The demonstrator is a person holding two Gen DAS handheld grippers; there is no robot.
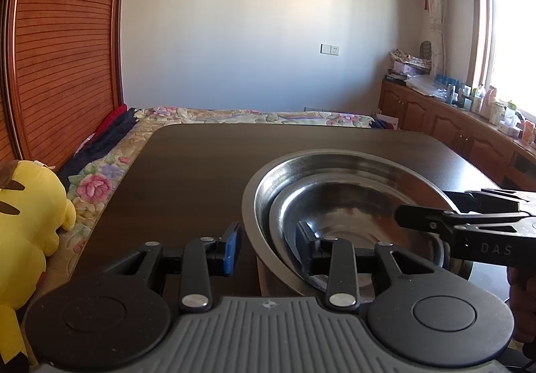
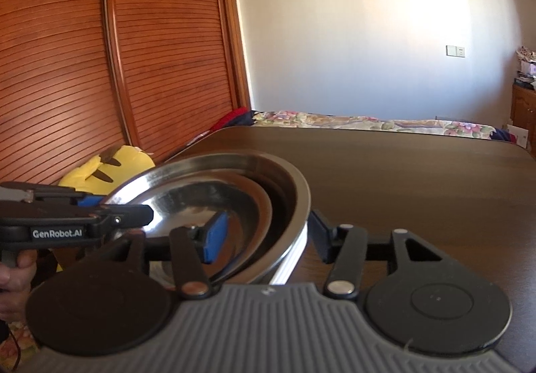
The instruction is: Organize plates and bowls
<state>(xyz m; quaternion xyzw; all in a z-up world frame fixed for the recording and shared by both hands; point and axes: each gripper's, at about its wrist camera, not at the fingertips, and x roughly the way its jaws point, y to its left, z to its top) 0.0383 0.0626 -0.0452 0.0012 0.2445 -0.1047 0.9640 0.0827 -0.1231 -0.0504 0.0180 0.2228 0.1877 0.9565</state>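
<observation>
A large steel bowl [image 1: 261, 192] stands on the dark table [image 1: 187, 172] with a smaller steel bowl [image 1: 351, 205] nested inside it. My left gripper [image 1: 269, 239] straddles the stack's near-left rim, its blue pad outside and the other finger inside; the pads stand a little off the metal. From the other side, my right gripper [image 2: 266, 229] straddles the rim of the large bowl [image 2: 298, 185] the same way. Its blue pad is down in the inner bowl [image 2: 187, 202] and its other finger is just outside the wall, not pressing. Each gripper also shows in the other's view: right gripper [image 1: 432, 205], left gripper [image 2: 117, 207].
A yellow plush toy [image 1: 30, 212] lies left of the table beside a wooden wardrobe door [image 1: 67, 38]. A flowered bed [image 1: 234, 115] lies beyond the far edge. A cluttered wooden cabinet [image 1: 435, 118] runs along the window wall. A hand [image 2: 16, 269] holds the left gripper.
</observation>
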